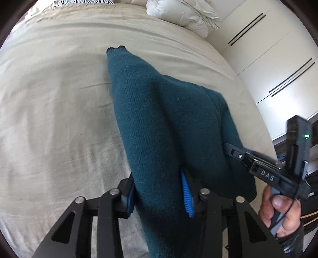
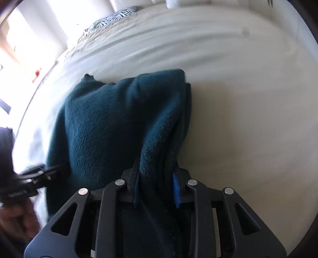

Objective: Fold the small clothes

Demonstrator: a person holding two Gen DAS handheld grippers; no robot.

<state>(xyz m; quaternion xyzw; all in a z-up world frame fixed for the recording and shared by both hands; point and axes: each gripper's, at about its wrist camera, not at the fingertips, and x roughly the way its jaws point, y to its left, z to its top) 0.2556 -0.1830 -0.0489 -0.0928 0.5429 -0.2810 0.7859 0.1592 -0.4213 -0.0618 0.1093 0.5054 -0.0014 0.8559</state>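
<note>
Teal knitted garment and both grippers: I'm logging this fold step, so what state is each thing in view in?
Teal knitted garment: bunched, lifted at its near edge, far end lying on the bed.
Left gripper: shut on the garment's edge.
Right gripper: shut on a gathered fold.
Beige bed sheet: spread, lightly wrinkled.
White pillow: crumpled, at the far end.

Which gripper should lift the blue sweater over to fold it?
Probably both together: the left gripper and right gripper each pinch a near corner of the sweater.
</note>
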